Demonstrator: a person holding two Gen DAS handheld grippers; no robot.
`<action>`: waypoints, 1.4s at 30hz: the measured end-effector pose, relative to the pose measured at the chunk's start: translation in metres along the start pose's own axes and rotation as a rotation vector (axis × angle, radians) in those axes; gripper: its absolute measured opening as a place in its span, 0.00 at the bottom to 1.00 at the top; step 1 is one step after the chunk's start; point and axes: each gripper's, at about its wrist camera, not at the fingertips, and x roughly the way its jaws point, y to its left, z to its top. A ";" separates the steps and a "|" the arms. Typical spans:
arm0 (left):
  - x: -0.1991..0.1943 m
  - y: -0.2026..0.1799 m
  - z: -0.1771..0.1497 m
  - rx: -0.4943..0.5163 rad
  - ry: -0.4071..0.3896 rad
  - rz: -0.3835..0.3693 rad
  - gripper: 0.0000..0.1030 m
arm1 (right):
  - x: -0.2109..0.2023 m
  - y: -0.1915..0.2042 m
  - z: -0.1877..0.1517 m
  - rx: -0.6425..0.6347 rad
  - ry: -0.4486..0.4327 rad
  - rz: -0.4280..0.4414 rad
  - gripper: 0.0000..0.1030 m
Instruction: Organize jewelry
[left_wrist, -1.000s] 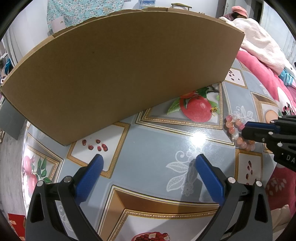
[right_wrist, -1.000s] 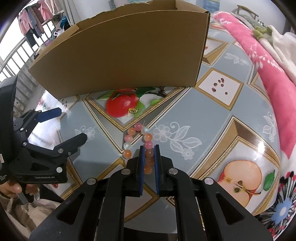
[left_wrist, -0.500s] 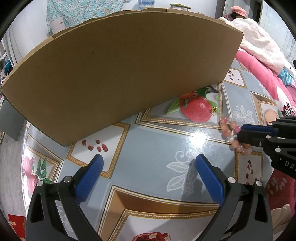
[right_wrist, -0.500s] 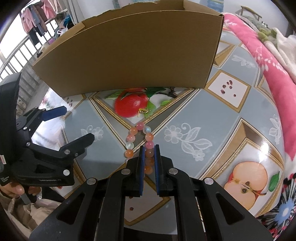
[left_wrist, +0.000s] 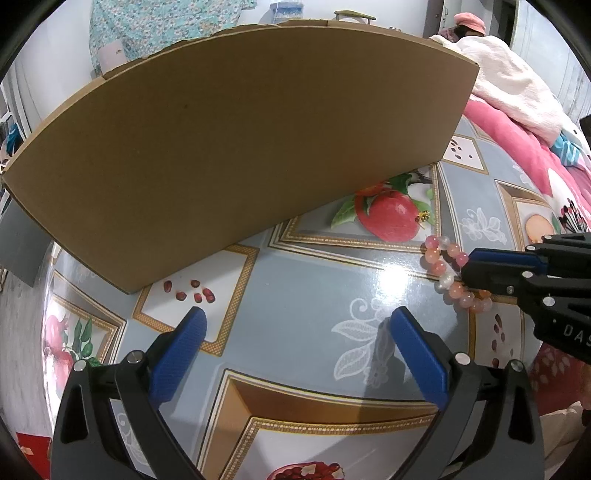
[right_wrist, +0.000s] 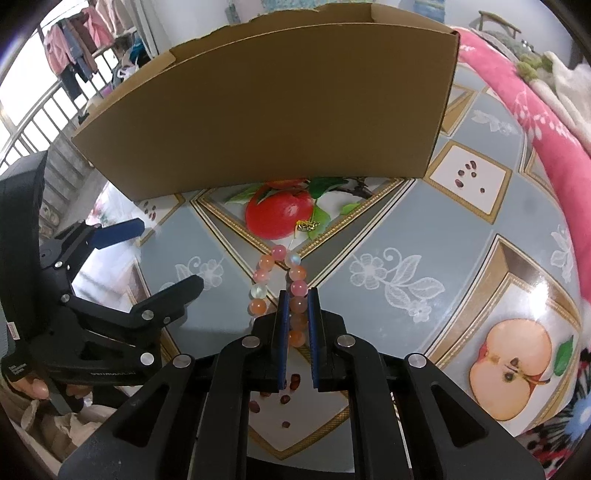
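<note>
My right gripper (right_wrist: 297, 295) is shut on a bracelet of pink, orange and white beads (right_wrist: 264, 271) and holds it just above the tablecloth; the loop hangs forward from the pads. In the left wrist view the same bracelet (left_wrist: 439, 267) and right gripper (left_wrist: 466, 267) show at the right. A small gold piece of jewelry (right_wrist: 307, 224) lies on the printed apple, also seen in the left wrist view (left_wrist: 423, 217). My left gripper (left_wrist: 295, 325) is open and empty over the cloth. A large open cardboard box (right_wrist: 266, 110) stands behind; it fills the left wrist view (left_wrist: 240, 140).
The table carries a glossy grey cloth (left_wrist: 295, 295) printed with fruit. A pink blanket (right_wrist: 546, 122) lies to the right. My left gripper (right_wrist: 147, 254) shows at the left of the right wrist view. A window with railing (right_wrist: 33, 122) is at the far left.
My right gripper has lifted the bead bracelet and carried it toward the box and the printed apple. The left gripper has stayed still and open.
</note>
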 end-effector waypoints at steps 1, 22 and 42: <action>0.001 0.000 -0.001 0.000 0.000 0.000 0.95 | 0.000 -0.002 -0.001 0.006 -0.005 0.009 0.08; -0.037 0.044 -0.018 -0.139 -0.112 -0.013 0.95 | 0.017 0.006 0.010 0.031 0.002 0.228 0.08; -0.065 -0.007 -0.028 0.062 -0.213 -0.194 0.95 | -0.003 -0.031 -0.007 0.200 -0.028 0.262 0.37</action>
